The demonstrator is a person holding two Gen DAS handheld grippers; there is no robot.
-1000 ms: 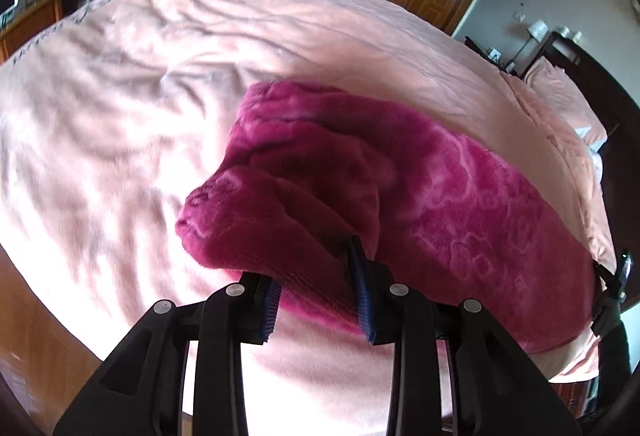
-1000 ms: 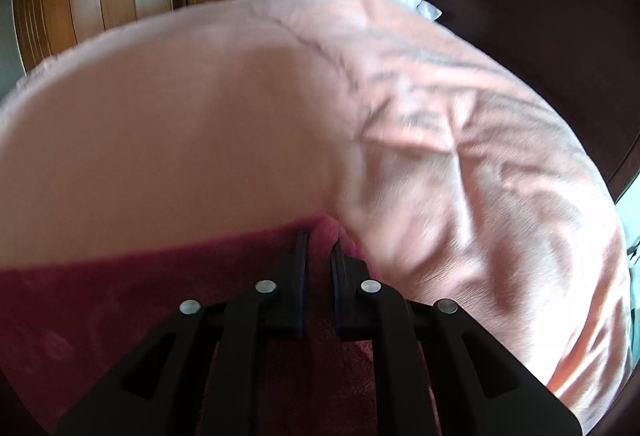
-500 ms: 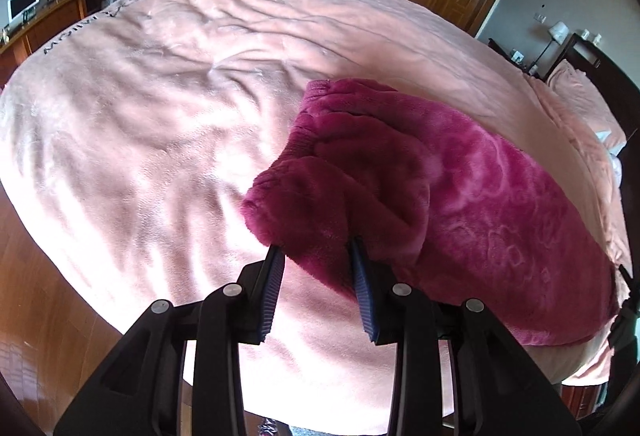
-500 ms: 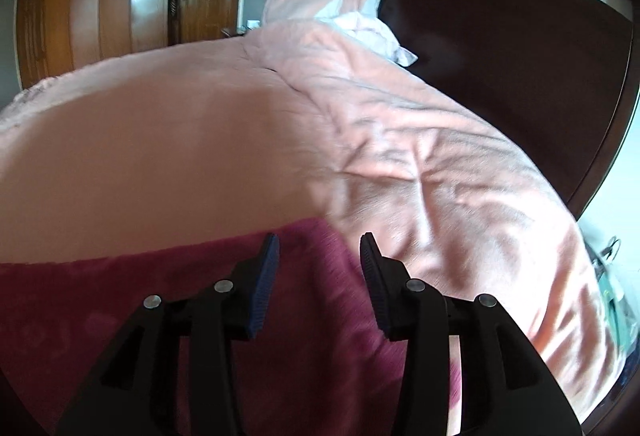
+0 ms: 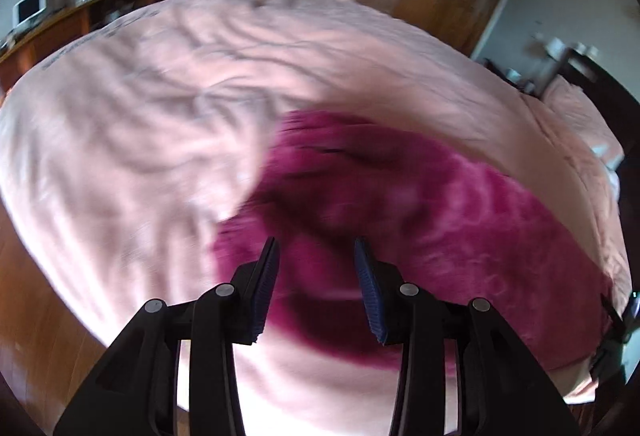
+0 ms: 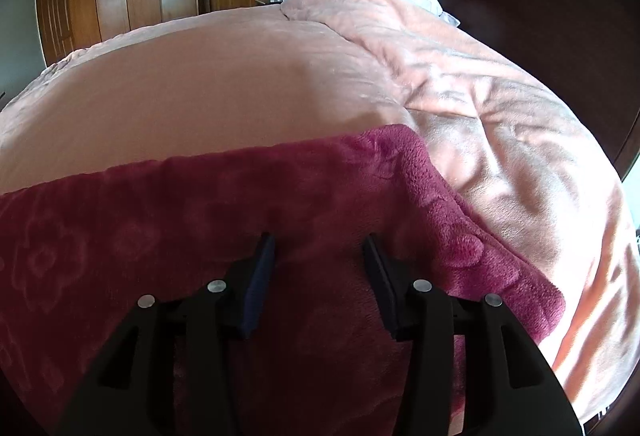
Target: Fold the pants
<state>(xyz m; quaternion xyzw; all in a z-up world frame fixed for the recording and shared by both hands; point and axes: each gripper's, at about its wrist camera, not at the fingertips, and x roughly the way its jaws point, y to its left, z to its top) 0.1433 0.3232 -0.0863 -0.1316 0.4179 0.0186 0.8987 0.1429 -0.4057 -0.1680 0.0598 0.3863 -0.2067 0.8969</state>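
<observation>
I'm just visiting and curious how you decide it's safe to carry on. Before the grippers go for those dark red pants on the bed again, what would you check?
1. Left gripper open, holding nothing: ok.
2. Right gripper open, holding nothing: ok.
3. Pants lying on the pink bedspread, not hanging off its edge: ok.
4. Right end of the pants lying flat: ok.
5. Left end neatly folded over: cannot tell, the left wrist view is blurred.
6. Fold edges lined up: cannot tell.

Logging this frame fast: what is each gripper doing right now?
Left gripper: open, holding nothing, above the magenta pants.
Right gripper: open, holding nothing, over the pants.
</observation>
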